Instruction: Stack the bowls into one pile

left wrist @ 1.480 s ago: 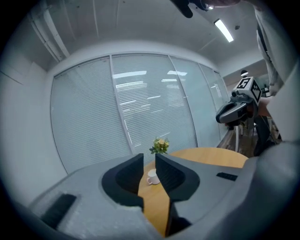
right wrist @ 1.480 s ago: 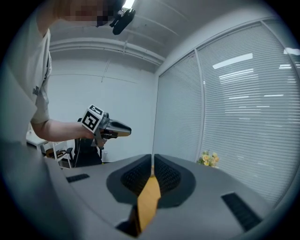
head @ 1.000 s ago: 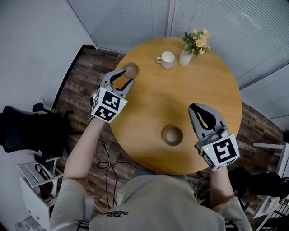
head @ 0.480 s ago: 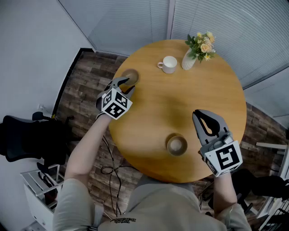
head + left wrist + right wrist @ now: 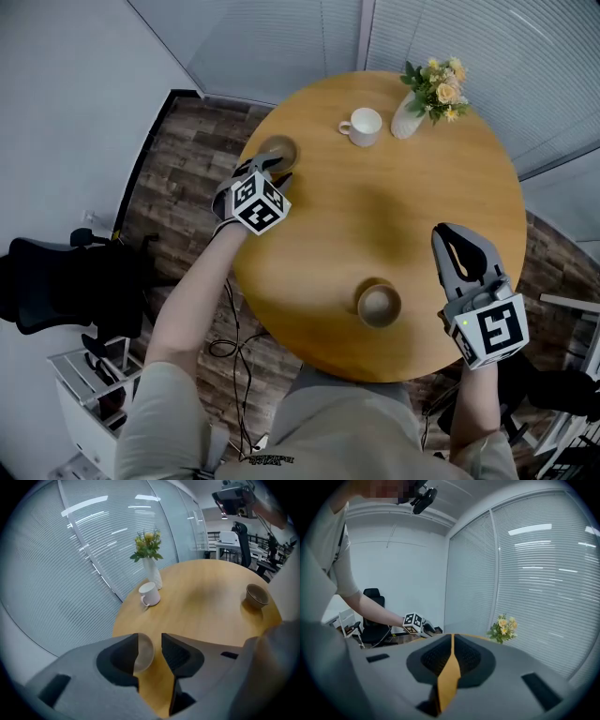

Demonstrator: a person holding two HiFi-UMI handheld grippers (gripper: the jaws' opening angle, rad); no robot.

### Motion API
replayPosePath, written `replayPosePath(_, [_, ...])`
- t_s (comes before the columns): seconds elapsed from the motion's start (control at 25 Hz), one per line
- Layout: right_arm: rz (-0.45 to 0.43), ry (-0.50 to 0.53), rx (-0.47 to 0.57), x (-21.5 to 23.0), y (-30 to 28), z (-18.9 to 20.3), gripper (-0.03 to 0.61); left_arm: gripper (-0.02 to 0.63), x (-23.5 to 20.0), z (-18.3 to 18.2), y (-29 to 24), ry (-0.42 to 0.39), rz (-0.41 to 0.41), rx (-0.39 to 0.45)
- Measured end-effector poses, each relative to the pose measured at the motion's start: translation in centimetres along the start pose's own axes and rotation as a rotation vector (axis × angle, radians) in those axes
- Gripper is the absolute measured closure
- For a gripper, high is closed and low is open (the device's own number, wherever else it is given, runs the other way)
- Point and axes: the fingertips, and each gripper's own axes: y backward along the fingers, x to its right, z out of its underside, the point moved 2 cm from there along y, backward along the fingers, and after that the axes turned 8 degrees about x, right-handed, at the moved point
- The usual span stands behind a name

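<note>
Left gripper: fingers part-open with a narrow gap, clamped on nothing. First bowl, small, round and tan with a paler inside, stands upright on the table in that gap. Its rim passes behind one finger; contact cannot be confirmed.

Right gripper: fingers closed together, empty. Second bowl, same form, sits left of it, back from its fingertips, apart.

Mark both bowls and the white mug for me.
far bowl [image 5: 279,147]: head view, on its uncovered inside.
near bowl [image 5: 379,305]: head view, middle of its inside.
white mug [image 5: 366,123]: head view, on its open top.
</note>
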Motion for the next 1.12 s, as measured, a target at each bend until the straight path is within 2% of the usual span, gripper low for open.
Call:
replayPosePath(0.16, [-0.004,-0.003,-0.015,-0.1,0.0,0.7,0.543,0.463,0.8,1.0,-1.8,-0.032,0.033,-0.037])
replayPosePath(0.4, [-0.017,-0.024,-0.038,-0.6,0.1,1.9,0.543,0.463,1.5,3.2,-4.4,0.003,0.06,-0.095])
replayPosePath(0.68, [-0.038,-0.082,-0.067,-2.3,0.2,3.9,0.543,0.472,1.4,6.8,-6.7,0.017,0.055,-0.22])
replayPosePath(0.88, [-0.04,-0.105,-0.102,-2.7,0.9,5.5,0.542,0.472,1.2,8.6,-7.6,0.036,0.056,-0.253])
replayPosePath(0.96, [-0.035,-0.109,-0.112,-2.6,1.1,5.9,0.543,0.494,1.2,9.1,-7.9,0.035,0.051,-0.264])
replayPosePath(1.04, [-0.032,-0.116,-0.117,-2.7,1.2,6.2,0.543,0.541,1.1,9.4,-8.1,0.042,0.045,-0.272])
replayPosePath(1.12, [-0.034,-0.117,-0.121,-2.6,1.2,6.5,0.543,0.552,1.1,9.6,-8.3,0.055,0.044,-0.275])
